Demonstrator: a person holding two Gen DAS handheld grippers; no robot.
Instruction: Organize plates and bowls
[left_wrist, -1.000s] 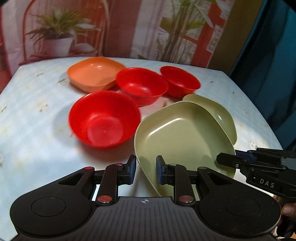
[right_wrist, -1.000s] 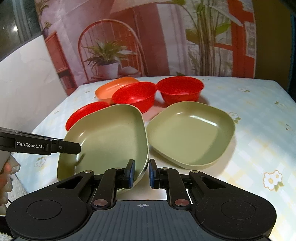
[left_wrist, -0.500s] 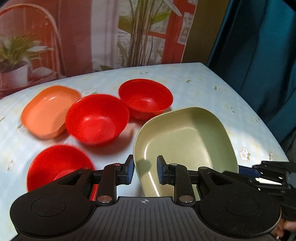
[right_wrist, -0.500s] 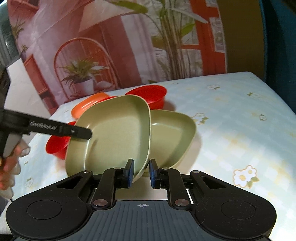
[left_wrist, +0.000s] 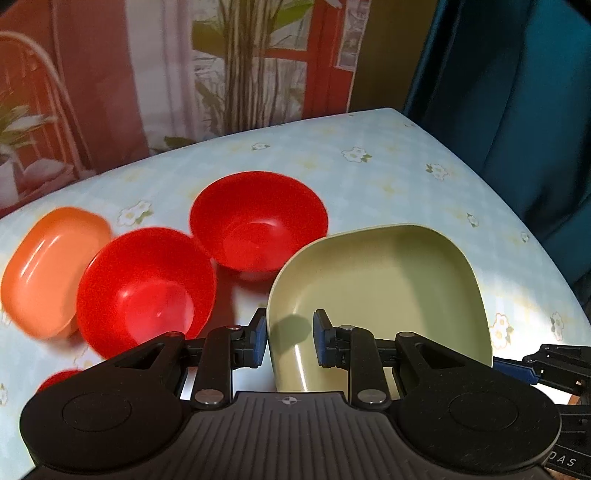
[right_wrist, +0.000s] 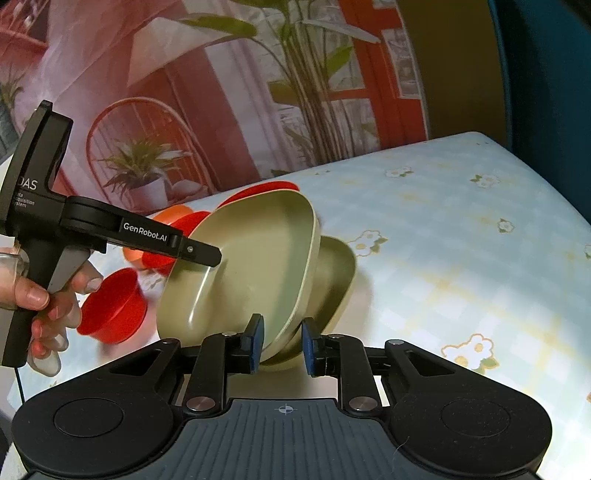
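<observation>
An upper green plate (left_wrist: 380, 288) (right_wrist: 258, 266) hangs tilted over a second green plate (right_wrist: 332, 273), which it hides in the left wrist view. My left gripper (left_wrist: 290, 341) (right_wrist: 212, 258) is shut on the upper plate's left rim. My right gripper (right_wrist: 282, 343) (left_wrist: 496, 363) has the opposite rim between its jaws. They are opening, and a thin gap shows at the right pad. Two red bowls (left_wrist: 258, 221) (left_wrist: 147, 288) and an orange plate (left_wrist: 48, 269) sit to the left. A third red bowl (right_wrist: 114, 306) stands nearer me.
The table (left_wrist: 369, 173) has a pale blue flowered cloth, bare on its right half (right_wrist: 461, 240). A dark teal curtain (left_wrist: 517, 110) hangs past the right edge. A printed backdrop stands behind the far edge. A hand (right_wrist: 33, 295) holds the left gripper's handle.
Both grippers carried the upper green plate rightward until it sat over the second green plate. The bowls slid left in the left wrist view. The right jaws stand slightly wider.
</observation>
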